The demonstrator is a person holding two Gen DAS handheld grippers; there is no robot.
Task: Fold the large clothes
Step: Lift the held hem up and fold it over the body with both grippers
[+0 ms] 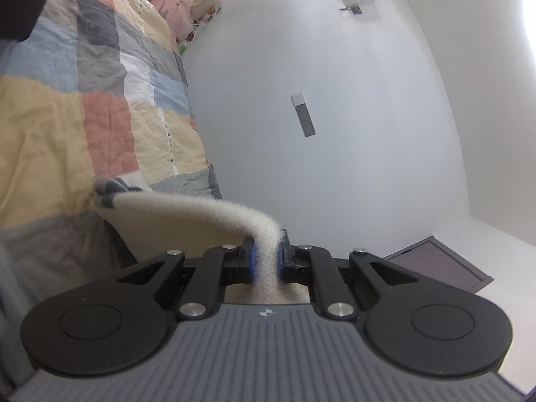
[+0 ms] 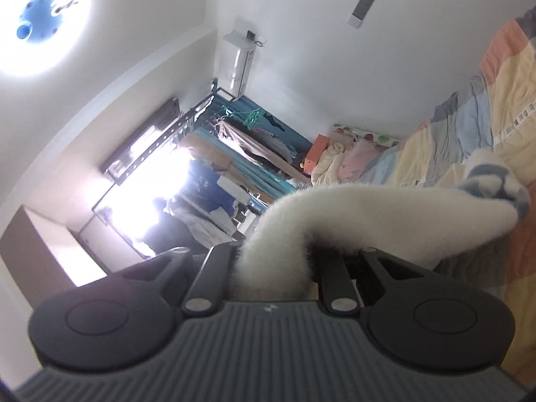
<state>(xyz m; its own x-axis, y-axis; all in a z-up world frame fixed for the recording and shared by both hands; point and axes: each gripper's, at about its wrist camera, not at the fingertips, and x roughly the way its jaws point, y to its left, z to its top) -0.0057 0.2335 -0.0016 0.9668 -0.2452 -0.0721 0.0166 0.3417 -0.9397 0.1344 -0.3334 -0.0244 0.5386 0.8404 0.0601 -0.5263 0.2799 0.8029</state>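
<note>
In your left wrist view, your left gripper (image 1: 267,258) is squeezed tight on a strip of the fluffy white garment (image 1: 201,211). The fuzzy cloth sits between the blue pads (image 1: 253,261) and bends away to the left, ending in a bunched bit with grey-blue stripes. Behind it lies the patchwork quilt (image 1: 100,100) on the bed, and the white wall (image 1: 318,67) fills the right side. In your right wrist view, your right gripper (image 2: 273,268) is clamped on the same fluffy white garment (image 2: 351,214). The cloth hides the pads here, then curves off to the right to a striped bunch just beside the quilt (image 2: 502,100). A bright window (image 2: 160,194) glows on the left.
</note>
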